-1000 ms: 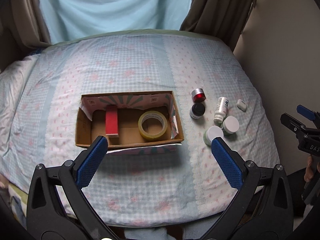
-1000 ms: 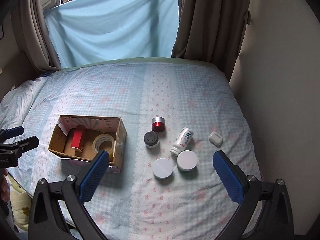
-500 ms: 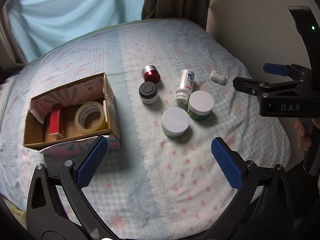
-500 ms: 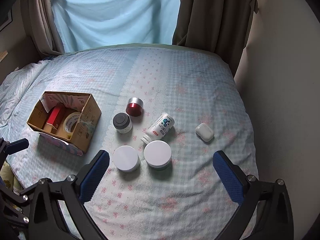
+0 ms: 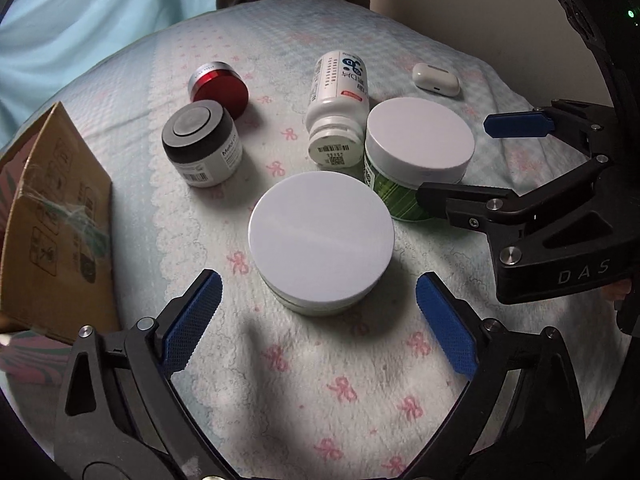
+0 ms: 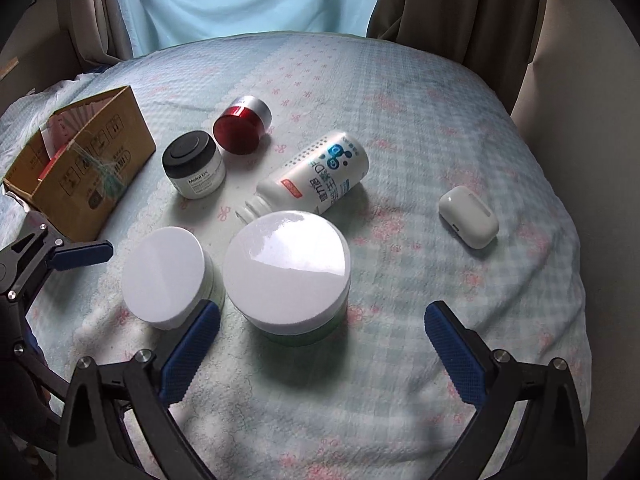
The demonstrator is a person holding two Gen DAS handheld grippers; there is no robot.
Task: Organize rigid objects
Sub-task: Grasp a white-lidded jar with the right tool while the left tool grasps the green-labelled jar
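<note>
A low jar with a white lid stands on the bedspread, its near edge between the tips of my left gripper. Those jaws are closing, but the pads do not touch it. To its right stands a green jar with a white lid, just ahead of my right gripper. The right jaws are closing too, and their pads are clear of the jar. The cardboard box sits to the left with a red object inside.
A white pill bottle lies on its side behind the jars. Farther back are a black-lidded jar and a tipped red jar. A white earbud case lies to the right. A wall rises beyond the bed's right edge.
Both grippers have dropped towards the bed and closed in on the two white-lidded jars. The left one swung right, away from the box. Both sets of jaws have narrowed slightly.
</note>
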